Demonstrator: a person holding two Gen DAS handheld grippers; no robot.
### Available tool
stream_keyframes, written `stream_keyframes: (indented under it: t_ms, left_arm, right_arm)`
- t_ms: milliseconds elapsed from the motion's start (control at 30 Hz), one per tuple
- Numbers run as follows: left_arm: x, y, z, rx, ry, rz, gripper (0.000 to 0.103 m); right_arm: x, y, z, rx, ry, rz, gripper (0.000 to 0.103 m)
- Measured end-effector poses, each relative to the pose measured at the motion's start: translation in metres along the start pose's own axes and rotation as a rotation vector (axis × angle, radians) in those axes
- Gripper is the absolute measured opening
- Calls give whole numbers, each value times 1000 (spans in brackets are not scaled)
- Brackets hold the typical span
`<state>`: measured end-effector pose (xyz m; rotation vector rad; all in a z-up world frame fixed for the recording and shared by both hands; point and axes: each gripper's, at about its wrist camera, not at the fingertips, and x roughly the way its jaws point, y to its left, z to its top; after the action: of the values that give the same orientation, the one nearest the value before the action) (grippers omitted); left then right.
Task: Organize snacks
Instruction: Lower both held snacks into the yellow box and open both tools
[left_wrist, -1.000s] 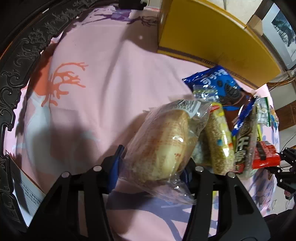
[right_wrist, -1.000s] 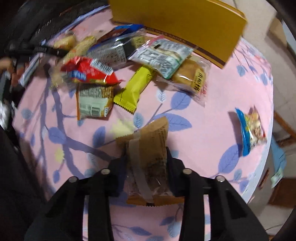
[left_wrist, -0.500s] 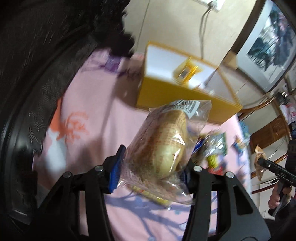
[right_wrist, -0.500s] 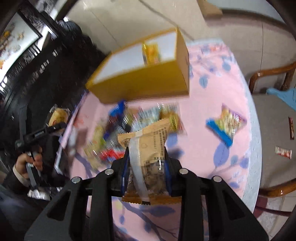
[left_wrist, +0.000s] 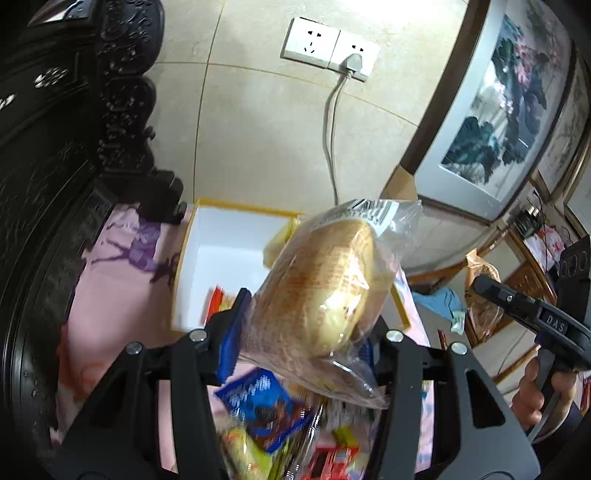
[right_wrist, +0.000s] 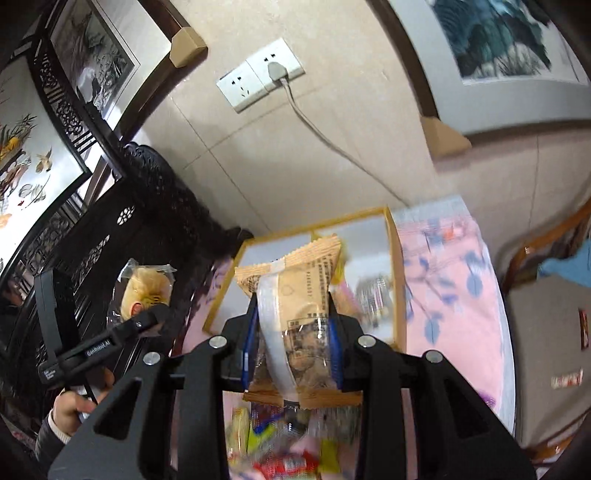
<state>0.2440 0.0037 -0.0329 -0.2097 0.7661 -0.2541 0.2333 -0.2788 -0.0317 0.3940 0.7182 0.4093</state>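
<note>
The left gripper (left_wrist: 306, 332) has its jaws clamped on a bread roll in clear wrap (left_wrist: 325, 295), lifted off the desk and tilted up toward the wall. Below it, blurred, a blue cookie packet (left_wrist: 260, 402) and a heap of mixed snack packets (left_wrist: 317, 454) lie on the pink cloth (left_wrist: 122, 280) covering the desk. Beyond the roll sits a yellow box with a white inside (left_wrist: 225, 254), open at the top, with a red-and-yellow packet (left_wrist: 218, 301) against its near wall.

The right gripper (right_wrist: 291, 328) has its jaws closed on a tan packet with a clear window (right_wrist: 295, 314), held upright above a blurred snack pile (right_wrist: 284, 443). Just past it is the same box (right_wrist: 317, 229), holding a few packets on its right side (right_wrist: 373, 295). To the left, the other gripper carries the bread roll (right_wrist: 146, 291) in the air.

On the wall behind are a white socket (left_wrist: 328, 48) with a cable plugged in, and a framed painting (left_wrist: 506, 99)
</note>
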Motion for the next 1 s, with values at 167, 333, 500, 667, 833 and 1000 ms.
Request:
stream_keyframes:
  t_ms: [167,333,500,667,833,1000]
  left_arm:
    - [37,-2,31,8,6,18,51]
    - [73,3,52,16,44,55,74]
    - [55,4,47,25,-47,104,100]
    - [35,9,14,54,-21,111,101]
    - [10,25,-44,17,30,132,101]
    - [-13,49,-116,-38,119,218,101]
  right_arm:
    - [38,5,32,-27,3,-5,32]
    - [73,4,46,-43,47,-28,40]
    - [64,10,33,-94,-21,-84,79]
    - [47,5,-15,-151,46,-75,89]
    - [23,0,-78,-193,116,-95,89]
    - [-4,13,-156,-356,135,-107,89]
